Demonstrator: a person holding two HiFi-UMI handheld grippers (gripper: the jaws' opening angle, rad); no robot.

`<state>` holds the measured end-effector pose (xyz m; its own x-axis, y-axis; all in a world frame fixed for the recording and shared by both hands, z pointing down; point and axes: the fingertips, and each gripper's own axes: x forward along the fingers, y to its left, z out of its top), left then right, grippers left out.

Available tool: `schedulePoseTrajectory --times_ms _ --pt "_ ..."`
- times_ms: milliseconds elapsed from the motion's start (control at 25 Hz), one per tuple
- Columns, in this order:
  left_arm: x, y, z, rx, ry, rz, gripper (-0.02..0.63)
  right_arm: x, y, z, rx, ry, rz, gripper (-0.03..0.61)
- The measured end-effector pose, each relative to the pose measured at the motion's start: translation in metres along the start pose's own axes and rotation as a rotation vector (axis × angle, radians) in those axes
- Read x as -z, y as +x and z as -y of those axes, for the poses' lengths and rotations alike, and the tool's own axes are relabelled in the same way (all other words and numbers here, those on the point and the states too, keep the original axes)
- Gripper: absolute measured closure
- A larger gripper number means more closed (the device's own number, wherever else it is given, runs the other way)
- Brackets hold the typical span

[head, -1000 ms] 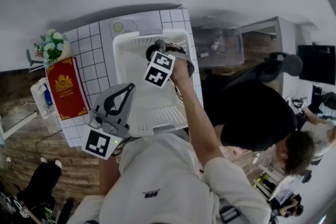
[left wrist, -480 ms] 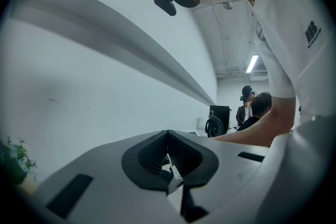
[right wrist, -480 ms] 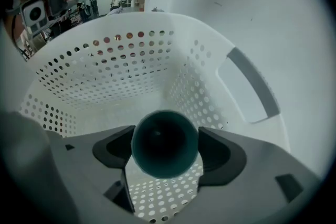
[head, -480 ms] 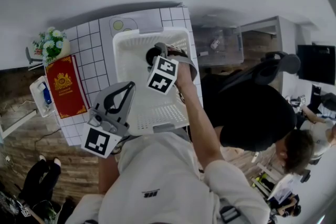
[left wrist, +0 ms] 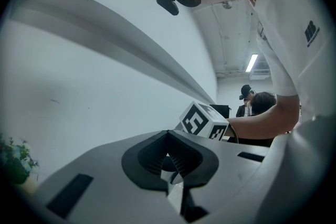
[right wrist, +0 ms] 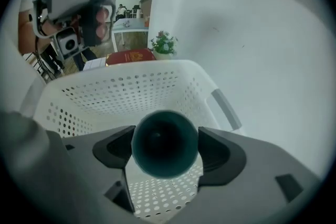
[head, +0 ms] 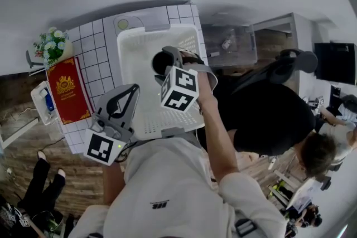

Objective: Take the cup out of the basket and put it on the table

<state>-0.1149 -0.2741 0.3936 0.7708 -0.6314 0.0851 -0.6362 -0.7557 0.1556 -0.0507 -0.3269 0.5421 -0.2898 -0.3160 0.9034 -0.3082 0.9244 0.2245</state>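
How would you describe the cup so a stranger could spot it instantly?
Find the white-tiled table, then the white perforated basket standing on it. Above the basket's holed floor, the right gripper clamps a dark teal cup between its jaws. It is the only dark, round thing against all that white plastic.

Cup (head: 158, 63): head view shows only a dark rim; body covered by the right gripper (head: 166, 64). Basket (head: 131, 58): near-right corner under the forearm (head: 209, 120) (floor partly covered too). Blue item (head: 49, 102) in a white holder, far left: too small to identify.
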Motion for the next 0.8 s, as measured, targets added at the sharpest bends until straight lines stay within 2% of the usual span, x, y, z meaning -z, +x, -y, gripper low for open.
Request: schedulePoseTrajectory --times_ms 280,800 --pt "0.002 -0.007 0.007 0.003 0.001 0.0 0.603 -0.013 -0.038 -0.008 -0.005 0.019 0.069 0.2" --pt "0.006 -0.025 0.037 0.066 0.001 0.025 0.603 -0.016 -0.099 -0.042 0.059 0.032 0.08 0.202"
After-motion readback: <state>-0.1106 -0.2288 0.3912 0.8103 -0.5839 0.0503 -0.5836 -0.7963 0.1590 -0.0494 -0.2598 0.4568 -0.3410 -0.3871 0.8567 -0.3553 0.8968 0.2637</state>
